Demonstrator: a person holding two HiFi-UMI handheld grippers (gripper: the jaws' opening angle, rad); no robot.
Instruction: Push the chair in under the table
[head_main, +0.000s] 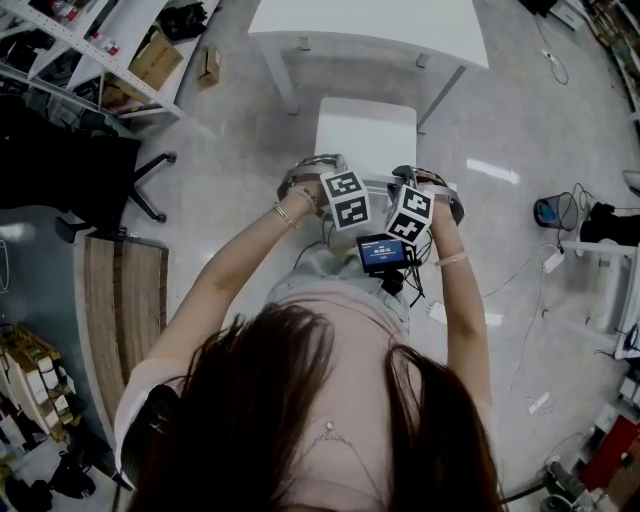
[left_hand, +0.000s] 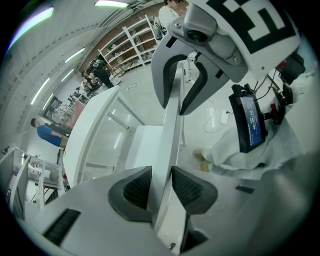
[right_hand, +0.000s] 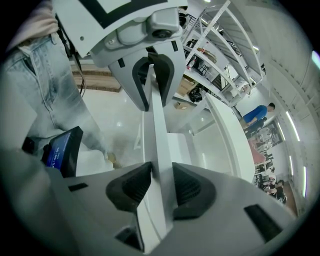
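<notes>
the white chair (head_main: 365, 135) stands just before the table (head_main: 400, 30), its seat seemingly not yet under. it looks stiff and light, likely to slide easily on the smooth floor (head_main: 230, 200). its thin back rail (left_hand: 171, 125) is the natural hold. the left gripper (left_hand: 162, 186) and right gripper (right_hand: 161, 184) are both clamped on that rail. only the head view shows the gap to the table; the gripper views show the pads' bite.

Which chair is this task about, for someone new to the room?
Find the white rectangular table at the head view's top edge. Directly before it stands the white chair with a flat square seat. Unlike the black office chair at left, it is white and faces the table.
</notes>
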